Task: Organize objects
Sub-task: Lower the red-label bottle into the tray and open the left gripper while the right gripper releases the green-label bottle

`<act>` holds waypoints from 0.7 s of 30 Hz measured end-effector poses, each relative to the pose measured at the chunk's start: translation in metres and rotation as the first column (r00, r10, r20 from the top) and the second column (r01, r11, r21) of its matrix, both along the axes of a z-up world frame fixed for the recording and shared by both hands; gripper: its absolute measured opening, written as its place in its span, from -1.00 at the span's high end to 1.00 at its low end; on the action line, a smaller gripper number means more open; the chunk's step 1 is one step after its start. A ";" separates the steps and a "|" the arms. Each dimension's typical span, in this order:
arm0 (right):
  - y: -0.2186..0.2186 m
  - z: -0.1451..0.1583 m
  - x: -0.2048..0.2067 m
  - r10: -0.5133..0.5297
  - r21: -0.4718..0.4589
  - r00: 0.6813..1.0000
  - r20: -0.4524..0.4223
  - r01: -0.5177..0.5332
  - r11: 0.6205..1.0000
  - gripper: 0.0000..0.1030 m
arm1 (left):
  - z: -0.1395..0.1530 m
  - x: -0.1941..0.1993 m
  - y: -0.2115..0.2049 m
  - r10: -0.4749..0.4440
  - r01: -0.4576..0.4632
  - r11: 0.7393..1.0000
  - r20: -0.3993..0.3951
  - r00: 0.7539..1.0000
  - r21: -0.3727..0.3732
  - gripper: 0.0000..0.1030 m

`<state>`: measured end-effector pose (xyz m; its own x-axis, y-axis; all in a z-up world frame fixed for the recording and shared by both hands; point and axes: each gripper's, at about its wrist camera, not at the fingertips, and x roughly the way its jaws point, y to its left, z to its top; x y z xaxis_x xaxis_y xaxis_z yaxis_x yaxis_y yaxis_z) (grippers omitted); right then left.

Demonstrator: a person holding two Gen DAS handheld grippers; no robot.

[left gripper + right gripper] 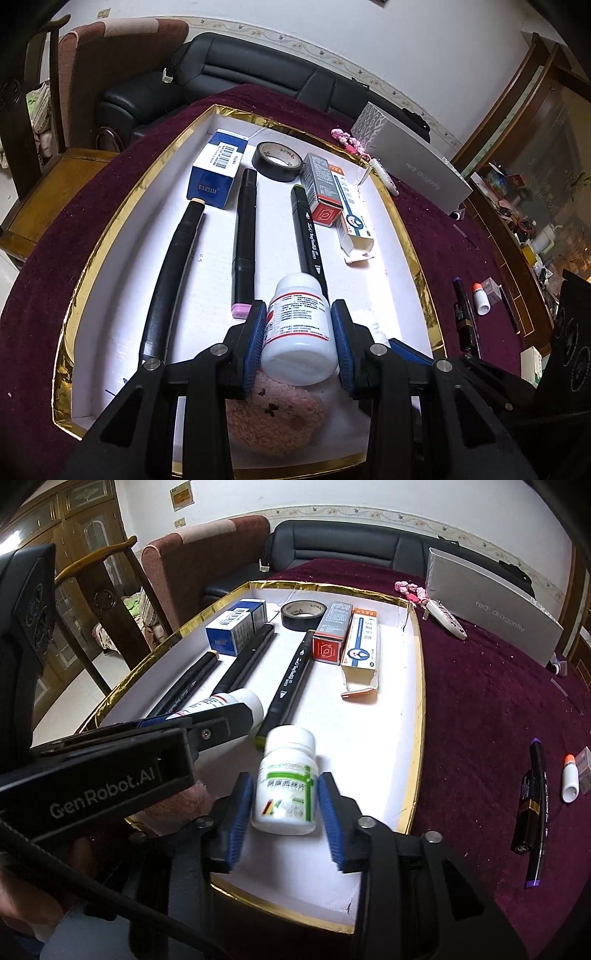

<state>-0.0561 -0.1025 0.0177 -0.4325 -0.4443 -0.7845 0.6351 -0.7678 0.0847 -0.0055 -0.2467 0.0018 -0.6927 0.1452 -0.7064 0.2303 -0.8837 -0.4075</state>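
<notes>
Left gripper (298,332) jaws clamp a red-labelled bottle (300,332) above the tray (110,236). Right gripper (283,805) jaws flank a green-labelled bottle (286,781); contact unclear.

White red-labelled bottle (299,325) and green-labelled bottle (286,781) over gold-rimmed tray (415,716).

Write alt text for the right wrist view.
Right gripper, fingers open, brackets a green-labelled white pill bottle inside a gold-rimmed white tray. Left gripper holds a second white bottle beside three black markers.
</notes>
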 end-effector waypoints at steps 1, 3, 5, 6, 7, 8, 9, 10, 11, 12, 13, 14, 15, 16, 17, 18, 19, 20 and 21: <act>0.000 0.001 0.001 0.005 -0.003 1.000 0.002 -0.005 1.000 0.02 | 0.001 0.000 0.000 -0.002 0.002 1.000 -0.007 1.000 0.008 0.40; 0.001 0.002 0.004 0.012 -0.006 1.000 -0.002 -0.013 1.000 -0.05 | 0.002 0.002 -0.001 -0.003 0.003 1.000 -0.021 1.000 0.016 0.40; 0.002 0.003 0.006 0.017 0.006 1.000 -0.016 -0.017 1.000 -0.06 | 0.004 0.004 -0.002 0.001 0.000 1.000 -0.035 0.999 0.022 0.40; 0.002 0.004 0.007 0.017 0.009 1.000 -0.019 -0.017 1.000 -0.06 | 0.004 0.004 -0.003 0.003 -0.002 1.000 -0.039 0.999 0.026 0.40; 0.003 0.005 0.008 0.019 0.011 1.000 -0.021 -0.018 1.000 -0.06 | 0.004 0.004 -0.003 0.007 -0.006 1.000 -0.042 0.999 0.029 0.40; 0.005 0.007 0.009 0.015 0.013 1.000 -0.023 -0.015 1.000 -0.06 | 0.005 0.005 -0.005 0.009 -0.008 0.999 -0.045 0.999 0.033 0.40; 0.009 0.012 0.010 0.004 0.011 1.000 -0.031 -0.004 1.000 -0.06 | 0.005 0.005 -0.005 0.011 -0.009 0.999 -0.049 0.999 0.037 0.40; 0.012 0.017 0.011 0.004 0.000 0.999 -0.036 -0.004 1.000 -0.06 | 0.006 0.006 -0.006 0.014 -0.012 0.999 -0.055 0.998 0.042 0.40; 0.017 0.022 0.012 0.005 -0.016 0.999 -0.043 -0.006 1.000 -0.06 | 0.006 0.006 -0.006 0.015 -0.013 0.999 -0.058 0.998 0.043 0.40; 0.024 0.033 0.013 -0.009 -0.039 0.998 -0.059 0.006 0.999 -0.06 | 0.006 0.006 -0.006 0.015 -0.012 0.999 -0.060 0.998 0.044 0.40; 0.031 0.043 0.014 -0.026 -0.055 0.997 -0.077 0.022 0.998 -0.11 | 0.007 0.006 -0.006 0.014 -0.012 0.999 -0.062 0.998 0.045 0.40; 0.038 0.054 0.016 -0.038 -0.075 0.995 -0.090 0.032 0.997 -0.26 | 0.007 0.006 -0.005 0.014 -0.012 0.999 -0.065 0.998 0.042 0.40; 0.045 0.066 0.018 -0.044 -0.110 0.994 -0.101 0.032 0.993 -0.34 | 0.007 0.006 -0.004 0.011 -0.009 0.999 -0.066 0.998 0.039 0.40; 0.058 0.083 0.023 -0.054 -0.171 0.988 -0.142 0.030 0.985 -0.61 | 0.007 0.006 -0.003 0.010 -0.008 0.999 -0.067 0.998 0.036 0.40; 0.074 0.099 0.031 -0.067 -0.241 0.976 -0.209 0.015 0.970 -0.75 | 0.008 0.007 -0.003 0.009 -0.007 0.999 -0.070 0.998 0.034 0.40; 0.084 0.106 0.037 -0.072 -0.284 0.965 -0.251 -0.002 0.959 -0.78 | 0.008 0.007 -0.002 0.007 -0.005 0.999 -0.072 0.997 0.032 0.40; 0.099 0.113 0.044 -0.087 -0.339 0.952 -0.294 -0.018 0.941 -0.87 | 0.009 0.007 -0.002 0.006 -0.004 0.999 -0.076 0.997 0.032 0.40; 0.113 0.113 0.050 -0.115 -0.383 0.940 -0.322 -0.018 0.924 -0.97 | 0.010 0.008 -0.003 0.007 -0.004 0.999 -0.082 0.997 0.032 0.40; 0.133 0.109 0.053 -0.168 -0.447 0.924 -0.343 -0.003 0.894 -0.98 | 0.011 0.008 -0.003 0.005 -0.003 0.999 -0.086 0.996 0.032 0.40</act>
